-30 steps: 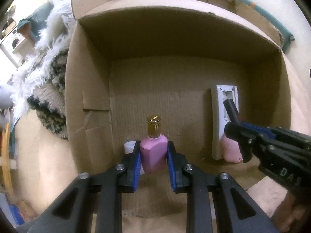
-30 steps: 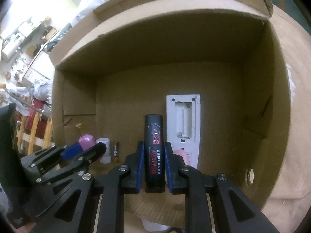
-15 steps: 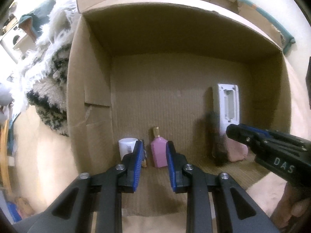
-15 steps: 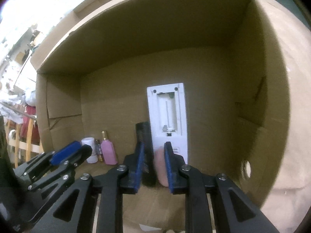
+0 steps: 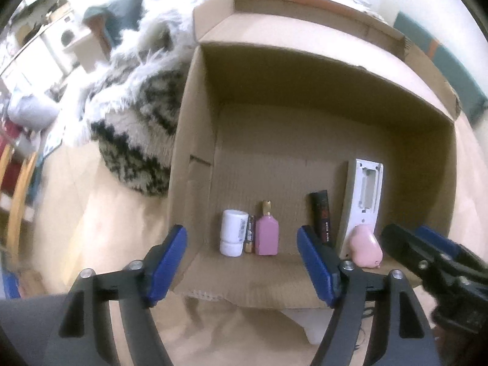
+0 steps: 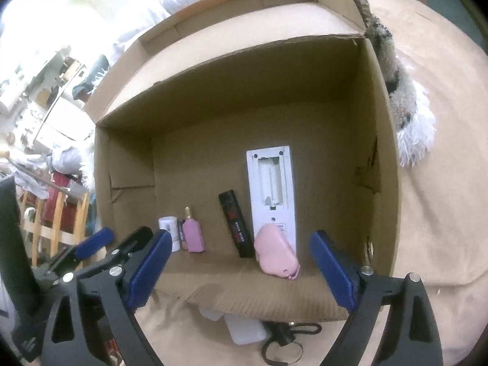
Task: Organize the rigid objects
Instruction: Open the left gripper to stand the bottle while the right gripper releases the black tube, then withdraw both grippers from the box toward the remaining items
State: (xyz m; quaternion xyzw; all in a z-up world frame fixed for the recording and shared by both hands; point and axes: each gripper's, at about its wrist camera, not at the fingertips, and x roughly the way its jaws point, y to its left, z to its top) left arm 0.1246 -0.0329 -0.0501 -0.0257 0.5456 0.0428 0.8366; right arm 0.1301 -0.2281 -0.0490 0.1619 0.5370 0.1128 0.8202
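Note:
An open cardboard box holds a row of items along its near side: a white bottle, a small battery, a pink bottle with a gold cap, a black tube, a white remote with its battery bay open and a pink pouch. My left gripper is open and empty, outside the box's near edge. My right gripper is open and empty too, also outside the box.
A shaggy black-and-white rug lies left of the box on the tan cloth. A white item and a black clip with a key ring lie under the box's front flap. Wooden furniture stands at far left.
Both grippers let go and opened wide. The pink bottle and the black tube now stand in the box. Both grippers pulled back out of the box.

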